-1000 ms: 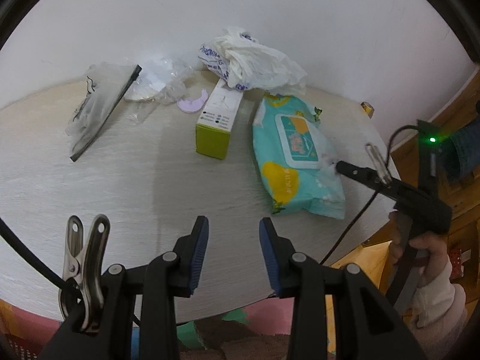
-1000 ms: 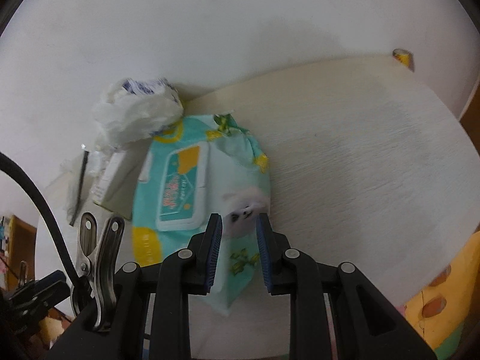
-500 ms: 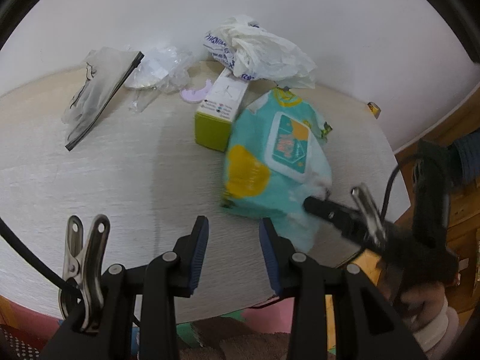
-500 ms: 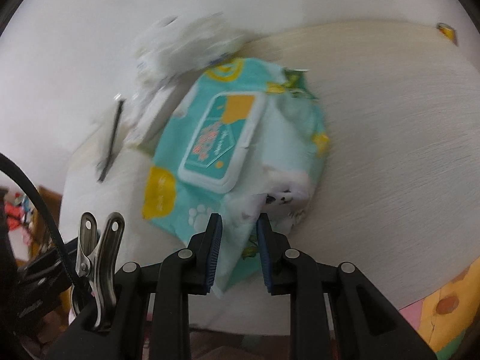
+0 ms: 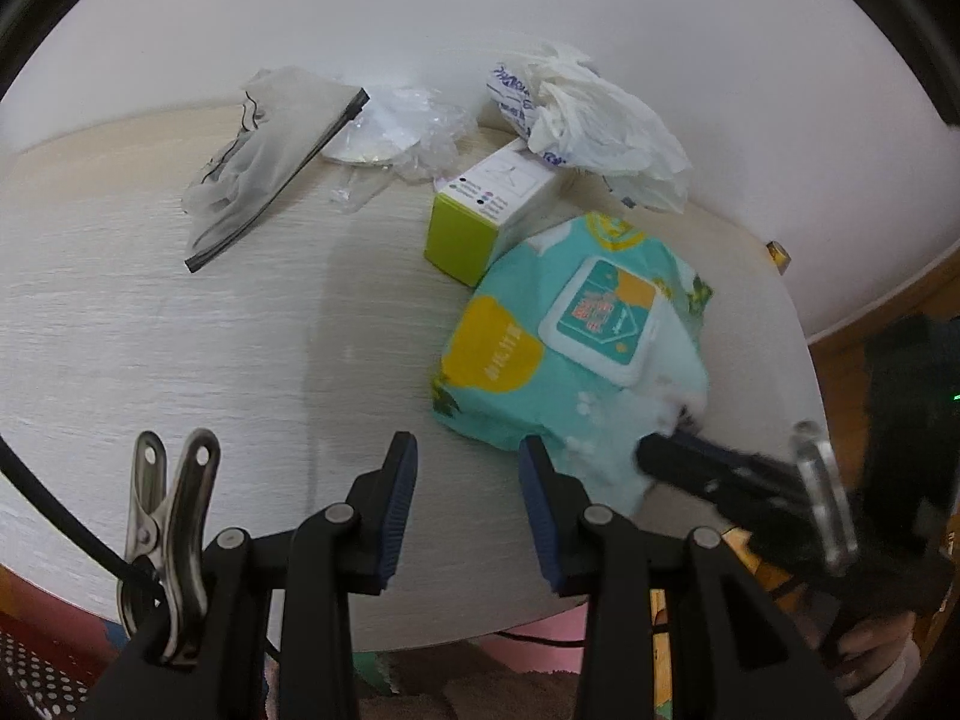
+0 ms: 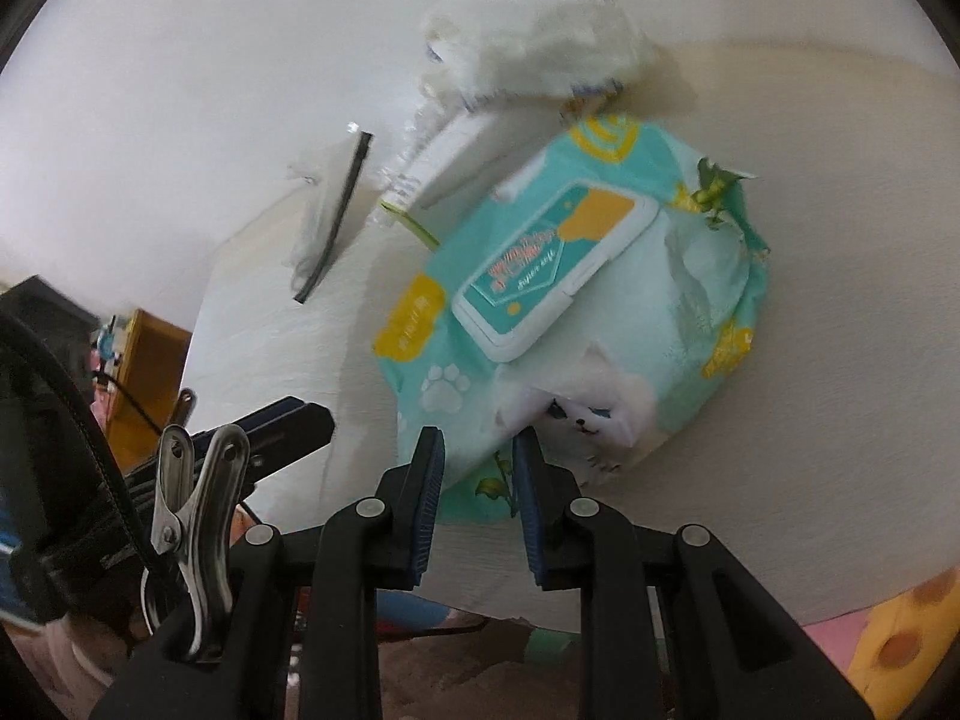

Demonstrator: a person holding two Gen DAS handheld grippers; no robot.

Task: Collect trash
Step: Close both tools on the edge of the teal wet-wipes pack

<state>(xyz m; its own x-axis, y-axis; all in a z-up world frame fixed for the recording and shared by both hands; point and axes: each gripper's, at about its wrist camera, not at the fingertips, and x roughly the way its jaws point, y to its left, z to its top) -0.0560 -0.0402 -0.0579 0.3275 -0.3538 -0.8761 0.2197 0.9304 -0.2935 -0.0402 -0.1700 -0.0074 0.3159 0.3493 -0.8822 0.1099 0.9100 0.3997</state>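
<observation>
A pale wood-grain table (image 5: 150,324) with a rounded edge stands against a plain white wall (image 5: 420,12). Below the near edge there is a soft mat in pink, green and yellow, and to the right a strip of wooden floor (image 5: 888,306).

The trash lies along the far side of the table. A teal wet-wipes pack (image 5: 540,372) with a white flip lid sits near the right edge, tilted up and creased. The right gripper (image 6: 477,468) is clenched on its near corner, the blue pads pinching the wrapper. In the left wrist view that gripper shows as a blurred black shape reaching in from the right onto the pack.

Just beyond the pack lies a white and green box (image 5: 486,210), touching it. A crumpled white plastic bag (image 5: 594,120) with blue print rests against the wall behind the box. To the left sit clear plastic wrap (image 5: 414,132) and a grey zip pouch (image 5: 264,168) with a black strip.

The left gripper (image 5: 468,480) hovers over bare table at the near edge, its jaws apart with nothing between them. A small yellow object (image 5: 779,253) lies at the far right edge; I cannot tell what it is.
</observation>
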